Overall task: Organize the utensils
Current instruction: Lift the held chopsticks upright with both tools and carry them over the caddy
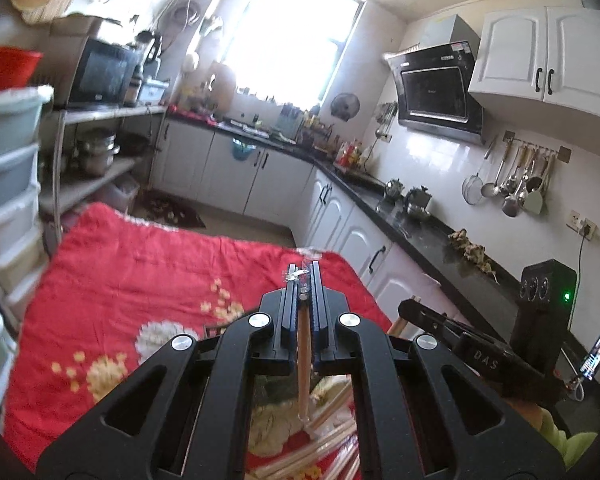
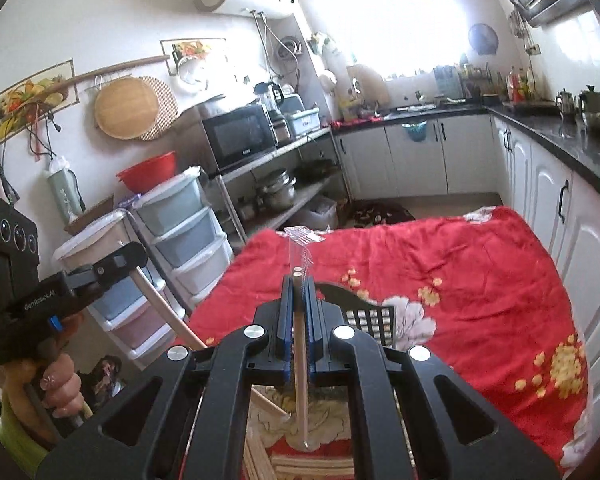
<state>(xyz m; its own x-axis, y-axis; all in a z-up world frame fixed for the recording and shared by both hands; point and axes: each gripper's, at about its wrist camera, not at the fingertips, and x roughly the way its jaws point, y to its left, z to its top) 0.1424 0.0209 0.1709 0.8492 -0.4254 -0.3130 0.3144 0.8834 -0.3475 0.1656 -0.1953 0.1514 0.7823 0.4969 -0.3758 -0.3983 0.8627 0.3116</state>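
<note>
My left hand-held gripper (image 1: 303, 280) was clamped on a wrapped chopstick pair (image 1: 303, 360), and my right hand-held gripper (image 2: 299, 286) pinched another pair (image 2: 300, 360), both raised above the red-clothed worktop (image 2: 460, 264), where more chopsticks (image 2: 312, 470) lay.

The left black two-finger gripper (image 1: 303, 280) is raised and points forward, its blue-padded jaws closed on a pale wooden chopstick in a clear plastic sleeve (image 1: 303, 360) that hangs down between them. The right black two-finger gripper (image 2: 299, 292) is held alongside it at much the same height, clamped the same way on its own sleeved wooden chopstick (image 2: 300, 368). The person's left hand (image 2: 58, 390), nails apparently decorated, wraps the left gripper's handle.
</note>
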